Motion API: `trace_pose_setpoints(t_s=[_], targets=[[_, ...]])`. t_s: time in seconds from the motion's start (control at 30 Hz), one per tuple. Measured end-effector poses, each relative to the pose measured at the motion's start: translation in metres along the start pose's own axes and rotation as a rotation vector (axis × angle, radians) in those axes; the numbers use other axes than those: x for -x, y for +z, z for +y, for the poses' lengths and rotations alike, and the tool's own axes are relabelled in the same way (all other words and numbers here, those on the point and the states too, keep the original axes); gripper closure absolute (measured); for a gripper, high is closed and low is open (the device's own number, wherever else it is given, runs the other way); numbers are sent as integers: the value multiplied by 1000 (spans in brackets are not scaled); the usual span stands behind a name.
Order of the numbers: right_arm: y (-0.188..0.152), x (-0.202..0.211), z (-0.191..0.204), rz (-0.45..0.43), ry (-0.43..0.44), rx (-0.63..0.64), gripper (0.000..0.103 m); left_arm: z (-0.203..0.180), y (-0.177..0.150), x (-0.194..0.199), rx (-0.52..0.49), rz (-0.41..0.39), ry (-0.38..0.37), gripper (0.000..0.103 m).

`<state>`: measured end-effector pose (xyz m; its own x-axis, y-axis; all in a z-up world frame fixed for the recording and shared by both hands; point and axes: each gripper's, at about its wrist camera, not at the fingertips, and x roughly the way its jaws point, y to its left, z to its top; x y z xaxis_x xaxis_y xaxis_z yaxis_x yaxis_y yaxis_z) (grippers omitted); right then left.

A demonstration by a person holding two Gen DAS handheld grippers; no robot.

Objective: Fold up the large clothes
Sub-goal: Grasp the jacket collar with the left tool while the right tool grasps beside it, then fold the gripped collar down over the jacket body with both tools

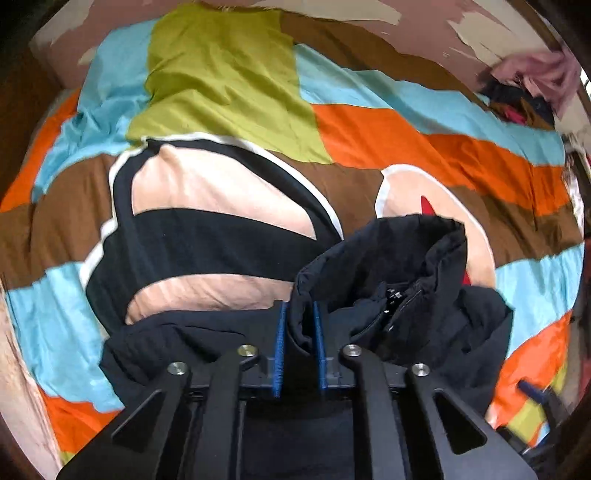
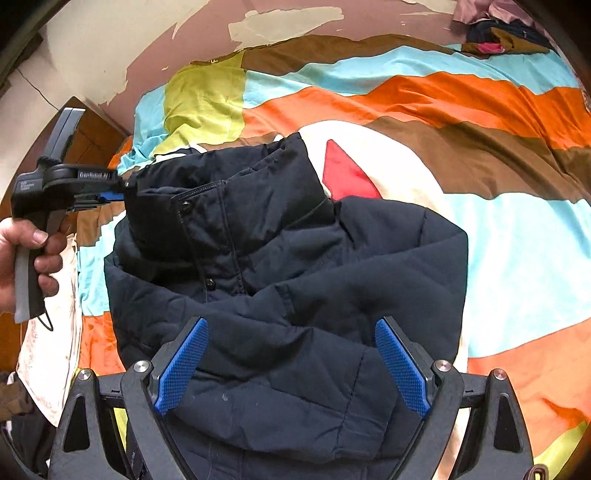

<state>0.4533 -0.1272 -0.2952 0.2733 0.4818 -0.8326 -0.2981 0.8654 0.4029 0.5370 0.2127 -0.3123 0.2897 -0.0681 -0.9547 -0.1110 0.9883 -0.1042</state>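
Observation:
A dark navy padded jacket [image 2: 295, 280] lies bunched on a colourful bedspread [image 2: 461, 110], its collar standing up. My left gripper [image 1: 300, 350] is shut on a fold of the jacket's collar [image 1: 369, 266], cloth pinched between the blue pads. It also shows in the right wrist view [image 2: 118, 194], held by a hand at the jacket's left edge. My right gripper [image 2: 291, 365] is open, its blue pads [image 2: 181, 369] either side of the jacket's near part, gripping nothing.
A heap of other clothes [image 2: 495, 33] lies at the bed's far right corner. A peeling pink wall [image 2: 184, 37] runs behind the bed. Wooden furniture [image 2: 96, 136] stands at the left. The bedspread [image 1: 406, 129] stretches far and right.

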Motion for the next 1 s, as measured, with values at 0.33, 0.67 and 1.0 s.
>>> trace_pose_setpoints(t_s=[0.33, 0.67, 1.0], targets=[[71, -10, 20, -61, -54, 35, 12, -15, -80, 30, -143, -118, -31, 97], [130, -48, 36, 80, -143, 98, 31, 2, -105, 33, -101, -103, -97, 97], [80, -4, 48, -24, -64, 110, 90, 22, -109, 49, -57, -151, -144, 97]])
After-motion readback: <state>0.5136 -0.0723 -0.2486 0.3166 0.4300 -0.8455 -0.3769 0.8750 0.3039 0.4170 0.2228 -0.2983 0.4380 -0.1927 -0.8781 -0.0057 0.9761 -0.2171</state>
